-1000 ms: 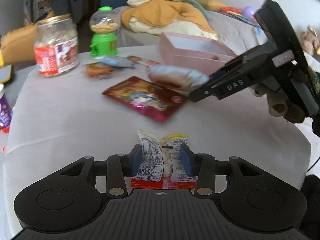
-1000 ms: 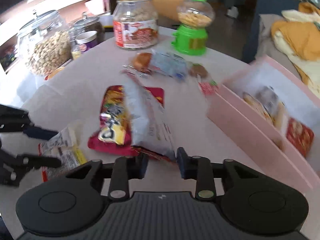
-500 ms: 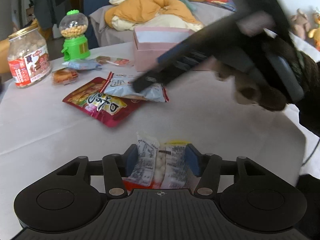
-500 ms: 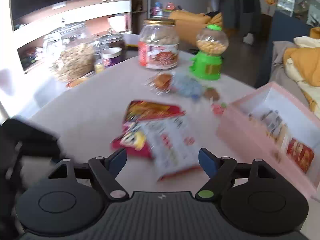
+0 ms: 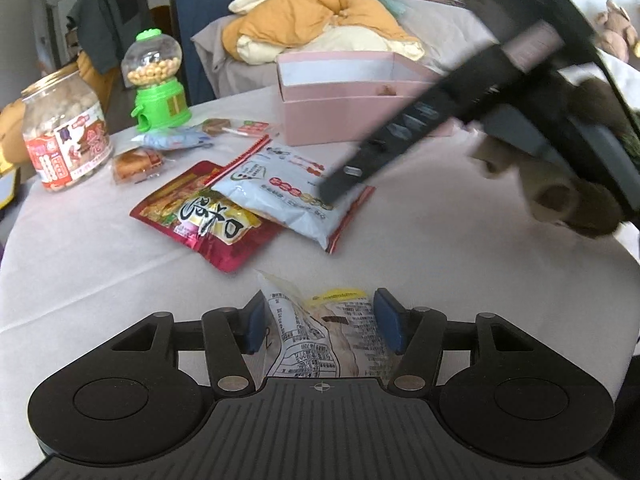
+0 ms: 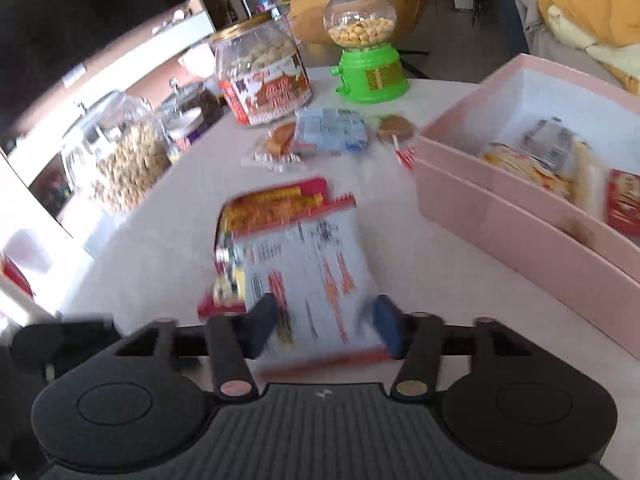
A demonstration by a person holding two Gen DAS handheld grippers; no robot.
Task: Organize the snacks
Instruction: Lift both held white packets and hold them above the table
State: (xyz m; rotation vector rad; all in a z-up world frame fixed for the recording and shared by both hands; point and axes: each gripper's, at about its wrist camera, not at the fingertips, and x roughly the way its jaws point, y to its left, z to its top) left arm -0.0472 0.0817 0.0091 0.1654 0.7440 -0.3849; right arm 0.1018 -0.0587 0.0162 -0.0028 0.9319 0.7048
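— Closest to us, what has the left claw [image 5: 320, 322] got?

— A clear printed snack packet [image 5: 324, 332] lies flat on the surface [image 5: 440, 248] between its blue pads [image 5: 386, 320]. The pads stand on either side of it, spread apart and not pinching, so I'd call that claw released.

— And the right claw [image 6: 326, 326]?

— Its jaws are closing around the near end of a white snack bag [image 6: 308, 276] with red print. The picture is smeared, so I can't tell whether the pads already press on it. From the left view, that claw's dark finger tip sits over the bag.

— What's under the white bag?

— It overlaps a red and gold pouch [image 5: 200, 216], both flat on the surface.

— Farther back?

— A wrapped small cake [image 6: 280, 144], a pale blue packet [image 6: 332, 132] and a lollipop [image 6: 396, 130], close together. To the right stands the pink box [image 6: 520, 240], open, with a few packets [image 6: 548, 156] already inside.

— And at the far edge?

— A red-labelled jar [image 6: 264, 80] with a gold lid, a green gumball dispenser [image 6: 370, 44], and a glass jar of nuts [image 6: 120, 156] off to the left. Beyond the surface, orange bedding [image 5: 316, 20] is heaped on a bed.
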